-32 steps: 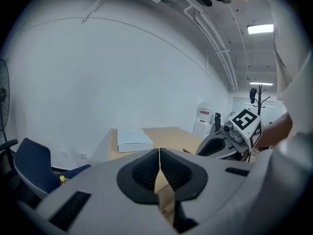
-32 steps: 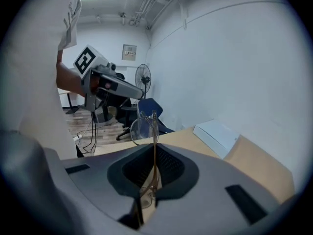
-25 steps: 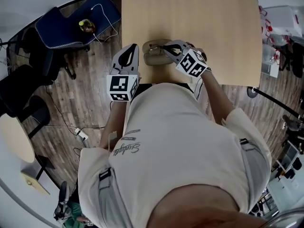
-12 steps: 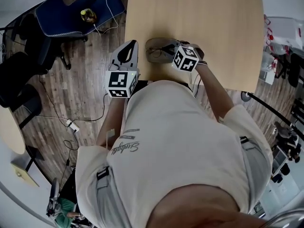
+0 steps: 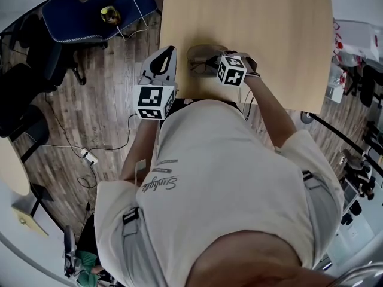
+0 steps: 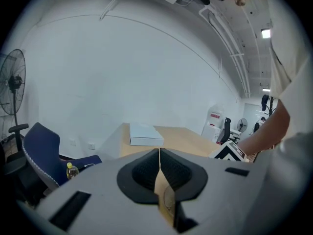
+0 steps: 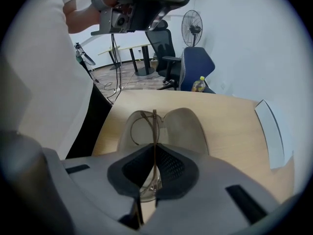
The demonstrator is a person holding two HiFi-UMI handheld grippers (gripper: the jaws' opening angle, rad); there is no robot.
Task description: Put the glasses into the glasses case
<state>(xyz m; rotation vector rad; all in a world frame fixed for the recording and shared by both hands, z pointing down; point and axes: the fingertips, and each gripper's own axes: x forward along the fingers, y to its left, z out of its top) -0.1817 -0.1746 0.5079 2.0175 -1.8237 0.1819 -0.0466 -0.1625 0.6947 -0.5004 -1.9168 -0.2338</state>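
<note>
I am clamping my right gripper (image 7: 154, 151) on the glasses (image 7: 143, 129), their long axis running straight ahead from the jaws, over the open glasses case (image 7: 188, 129) on the table (image 7: 234, 126); their far end is perhaps touching it. My left gripper (image 6: 159, 155), closed and empty, is hanging farther off.

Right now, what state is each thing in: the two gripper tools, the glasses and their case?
Left gripper: shut, empty, held off the table's side.
Right gripper: shut on the glasses.
Glasses: clamped edge-on, poised over the case, not yet let go.
Glasses case: open, lying on the table.
</note>
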